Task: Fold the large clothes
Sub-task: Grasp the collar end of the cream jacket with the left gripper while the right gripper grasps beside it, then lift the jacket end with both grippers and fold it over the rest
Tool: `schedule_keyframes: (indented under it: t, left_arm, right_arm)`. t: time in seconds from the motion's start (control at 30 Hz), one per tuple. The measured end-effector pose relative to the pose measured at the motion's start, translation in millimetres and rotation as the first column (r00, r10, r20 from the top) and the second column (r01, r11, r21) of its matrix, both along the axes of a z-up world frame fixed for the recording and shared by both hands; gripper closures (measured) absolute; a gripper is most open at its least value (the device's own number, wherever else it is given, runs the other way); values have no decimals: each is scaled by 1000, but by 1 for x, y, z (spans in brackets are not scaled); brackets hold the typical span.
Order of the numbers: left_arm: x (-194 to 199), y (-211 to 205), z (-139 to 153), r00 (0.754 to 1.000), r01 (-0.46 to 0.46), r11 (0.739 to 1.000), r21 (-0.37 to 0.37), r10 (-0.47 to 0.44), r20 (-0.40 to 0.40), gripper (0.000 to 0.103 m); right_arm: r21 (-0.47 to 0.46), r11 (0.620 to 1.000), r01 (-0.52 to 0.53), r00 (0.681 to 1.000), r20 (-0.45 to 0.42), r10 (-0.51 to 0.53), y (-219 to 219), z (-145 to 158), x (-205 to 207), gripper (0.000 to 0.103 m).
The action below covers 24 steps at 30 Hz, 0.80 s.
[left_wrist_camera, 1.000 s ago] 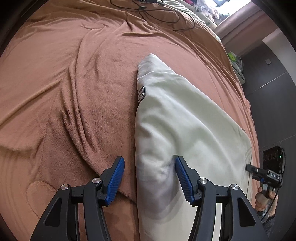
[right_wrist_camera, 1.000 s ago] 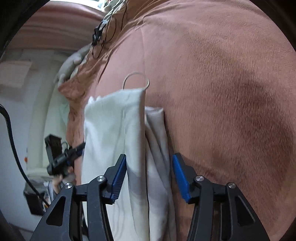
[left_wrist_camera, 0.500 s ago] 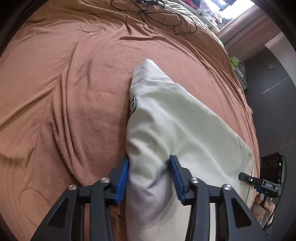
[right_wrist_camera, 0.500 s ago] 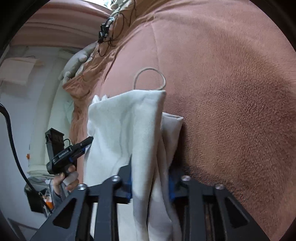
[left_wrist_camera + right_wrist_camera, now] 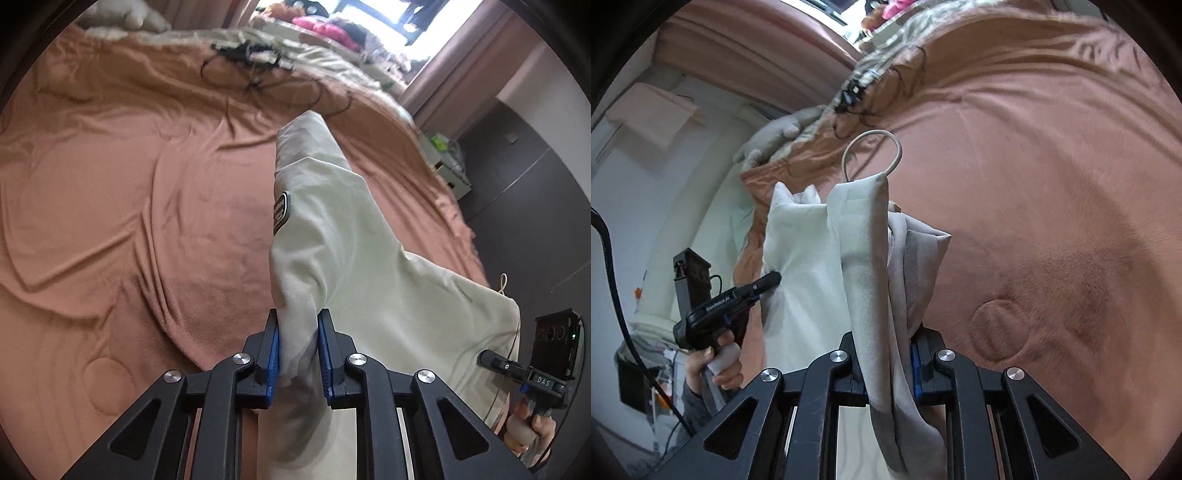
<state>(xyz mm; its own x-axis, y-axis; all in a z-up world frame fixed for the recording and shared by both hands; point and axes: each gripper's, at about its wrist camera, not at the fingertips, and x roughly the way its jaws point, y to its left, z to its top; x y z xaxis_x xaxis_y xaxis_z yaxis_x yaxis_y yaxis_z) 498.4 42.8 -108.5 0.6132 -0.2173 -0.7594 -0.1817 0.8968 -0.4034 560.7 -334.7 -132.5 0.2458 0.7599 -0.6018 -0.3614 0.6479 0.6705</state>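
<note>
The pale garment [image 5: 369,280] hangs bunched above the bed [image 5: 129,206], its lower part cut off by both frames. My left gripper [image 5: 298,354] is closing, jaws pinching one fold; my right gripper [image 5: 890,373] is closing on another, its pads mostly hidden by cloth. The garment's dark patch [image 5: 280,212] is unreadable. A cord loop [image 5: 871,155] shows beyond.

Soft daylight enters from a window [image 5: 373,14] at one o'clock in the left wrist view, blown out to white glare. The bed cover [image 5: 129,206] shows gentle crease shadows and slight motion blur. Both fisheye views bend strongly and darken to black at the rims.
</note>
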Motion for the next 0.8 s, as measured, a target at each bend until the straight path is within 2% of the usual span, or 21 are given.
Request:
schedule_keyframes:
  t: [0.43,0.8]
  left_arm:
    - [-82,-30,79,983,26,1000,15,-28,180,86]
    - [-129,-73,127,963,59,998,17,-61,261,88]
  right_arm:
    - [-1,998,62,983,170,-61,-22,68,-88,88]
    - [24,992,120,958,258,-123,-65,103,-146,89]
